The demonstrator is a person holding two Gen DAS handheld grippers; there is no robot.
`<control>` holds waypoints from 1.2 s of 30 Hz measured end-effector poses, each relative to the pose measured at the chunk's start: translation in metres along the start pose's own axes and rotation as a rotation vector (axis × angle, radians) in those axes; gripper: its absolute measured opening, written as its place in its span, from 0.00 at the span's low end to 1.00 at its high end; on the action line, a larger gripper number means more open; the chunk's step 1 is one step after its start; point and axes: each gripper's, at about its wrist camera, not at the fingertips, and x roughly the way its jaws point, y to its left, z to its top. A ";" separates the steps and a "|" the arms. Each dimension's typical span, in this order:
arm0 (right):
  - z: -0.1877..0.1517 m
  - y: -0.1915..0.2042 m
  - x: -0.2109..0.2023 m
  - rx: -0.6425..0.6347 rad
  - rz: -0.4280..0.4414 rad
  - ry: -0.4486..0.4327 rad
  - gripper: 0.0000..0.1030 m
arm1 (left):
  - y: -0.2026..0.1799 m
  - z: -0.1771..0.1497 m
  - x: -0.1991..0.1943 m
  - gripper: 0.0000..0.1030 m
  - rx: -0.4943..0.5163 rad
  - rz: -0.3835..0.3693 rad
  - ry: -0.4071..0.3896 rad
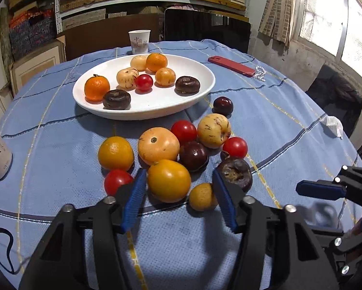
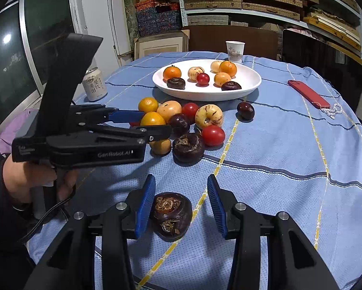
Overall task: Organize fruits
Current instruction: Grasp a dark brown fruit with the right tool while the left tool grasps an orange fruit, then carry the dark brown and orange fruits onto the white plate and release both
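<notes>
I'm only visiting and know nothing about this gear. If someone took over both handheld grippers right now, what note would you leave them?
Left gripper: open, fingers straddling a yellow-orange fruit in the loose pile, not gripping it.
Right gripper: open, a dark wrinkled fruit lies between its fingers, one pad clear of it.
Done: eight fruits sit in the white plate.
Left: about a dozen fruits on the blue tablecloth in front of the plate, probably bound for it.

table (image 1: 60, 169): blue checked cloth | on it: white plate (image 1: 89, 101), loose fruit (image 1: 158, 148), paper cup (image 1: 139, 41), can (image 2: 94, 87), red phone (image 1: 230, 66)
</notes>
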 end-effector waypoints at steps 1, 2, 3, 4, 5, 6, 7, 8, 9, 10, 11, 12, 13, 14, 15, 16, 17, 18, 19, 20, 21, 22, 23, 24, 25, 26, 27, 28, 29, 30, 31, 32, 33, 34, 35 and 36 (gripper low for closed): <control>0.000 -0.001 0.000 0.001 0.002 -0.001 0.44 | 0.000 -0.001 0.000 0.47 0.000 -0.005 0.001; 0.000 -0.001 -0.001 0.003 0.006 -0.002 0.44 | 0.002 -0.002 -0.001 0.39 -0.012 -0.015 0.000; 0.000 -0.002 -0.001 0.005 0.008 -0.003 0.44 | 0.006 -0.002 0.000 0.35 -0.034 -0.030 0.013; 0.000 -0.002 -0.001 0.007 0.010 -0.005 0.44 | 0.011 -0.004 0.001 0.35 -0.065 -0.056 0.018; 0.000 -0.002 -0.002 0.010 0.012 -0.006 0.44 | 0.017 -0.004 0.000 0.35 -0.096 -0.079 0.022; -0.001 -0.003 -0.002 0.012 0.013 -0.009 0.44 | 0.019 -0.005 -0.001 0.35 -0.105 -0.084 0.025; -0.001 -0.004 -0.003 0.014 0.015 -0.012 0.44 | 0.017 -0.006 -0.002 0.35 -0.094 -0.078 0.029; -0.001 -0.004 -0.004 0.016 0.017 -0.015 0.44 | 0.011 -0.008 -0.005 0.35 -0.054 -0.059 0.034; -0.001 -0.005 -0.004 0.018 0.022 -0.018 0.44 | 0.004 -0.010 -0.008 0.37 -0.012 -0.036 0.037; -0.001 -0.005 -0.005 0.019 0.024 -0.019 0.44 | 0.000 -0.013 -0.009 0.37 0.017 -0.020 0.043; -0.001 -0.005 -0.005 0.018 0.026 -0.021 0.44 | -0.003 -0.016 -0.012 0.41 0.043 0.006 0.038; -0.001 -0.004 -0.005 0.016 0.027 -0.022 0.44 | -0.004 -0.019 -0.014 0.51 0.056 0.032 0.038; -0.001 -0.004 -0.005 0.012 0.028 -0.022 0.44 | -0.003 -0.020 -0.014 0.55 0.060 0.050 0.042; -0.001 -0.003 -0.005 0.009 0.027 -0.022 0.44 | 0.000 -0.022 -0.011 0.58 0.054 0.051 0.057; -0.001 -0.002 -0.006 0.003 0.024 -0.023 0.44 | 0.004 -0.022 -0.009 0.58 0.039 0.037 0.066; -0.001 -0.001 -0.006 -0.002 0.022 -0.023 0.44 | 0.006 -0.022 -0.007 0.58 0.026 0.033 0.072; -0.002 0.000 -0.007 -0.006 0.020 -0.024 0.44 | 0.007 -0.022 -0.008 0.47 0.020 0.035 0.065; -0.003 0.001 -0.009 -0.010 0.018 -0.025 0.44 | 0.007 -0.021 -0.010 0.36 0.023 0.029 0.059; -0.004 0.001 -0.011 -0.013 0.013 -0.025 0.44 | 0.005 -0.022 -0.011 0.36 0.030 0.034 0.060; -0.005 0.001 -0.013 -0.017 0.010 -0.026 0.44 | 0.003 -0.022 -0.011 0.36 0.041 0.042 0.062; -0.007 0.001 -0.016 -0.024 0.011 -0.024 0.44 | 0.002 -0.023 -0.013 0.36 0.044 0.041 0.063; -0.010 0.002 -0.019 -0.033 0.010 -0.018 0.44 | 0.002 -0.024 -0.014 0.35 0.042 0.036 0.065; -0.012 0.003 -0.021 -0.042 0.010 -0.011 0.44 | 0.003 -0.026 -0.018 0.35 0.032 0.024 0.066; -0.016 0.005 -0.022 -0.058 0.009 0.003 0.44 | 0.005 -0.027 -0.022 0.35 0.023 0.024 0.059; -0.019 0.007 -0.023 -0.073 0.004 0.014 0.44 | 0.008 -0.027 -0.028 0.35 0.011 0.026 0.044; -0.021 0.008 -0.024 -0.080 0.003 0.020 0.45 | 0.010 -0.028 -0.033 0.35 0.003 0.027 0.034; -0.023 0.010 -0.024 -0.087 0.001 0.026 0.48 | 0.013 -0.029 -0.041 0.35 -0.009 0.030 0.019; -0.024 0.012 -0.024 -0.093 -0.006 0.026 0.54 | 0.015 -0.029 -0.045 0.35 -0.015 0.033 0.013; -0.024 0.014 -0.023 -0.101 -0.015 0.027 0.58 | 0.018 -0.029 -0.053 0.35 -0.023 0.033 0.004; -0.022 0.016 -0.020 -0.104 -0.021 0.035 0.62 | 0.019 -0.029 -0.057 0.35 -0.027 0.034 -0.001; -0.020 0.017 -0.017 -0.104 -0.015 0.048 0.63 | 0.020 -0.029 -0.062 0.35 -0.029 0.035 -0.006; -0.017 0.019 -0.012 -0.105 -0.012 0.068 0.63 | 0.020 -0.030 -0.068 0.35 -0.028 0.036 -0.015; -0.015 0.021 -0.006 -0.106 -0.024 0.085 0.63 | 0.020 -0.030 -0.073 0.35 -0.025 0.039 -0.023; -0.013 0.023 0.000 -0.111 -0.041 0.106 0.63 | 0.019 -0.031 -0.076 0.35 -0.024 0.041 -0.027; -0.013 0.025 0.007 -0.118 -0.057 0.127 0.61 | 0.019 -0.031 -0.081 0.35 -0.021 0.044 -0.031; -0.013 0.028 0.014 -0.128 -0.066 0.153 0.45 | 0.020 -0.032 -0.083 0.35 -0.021 0.045 -0.034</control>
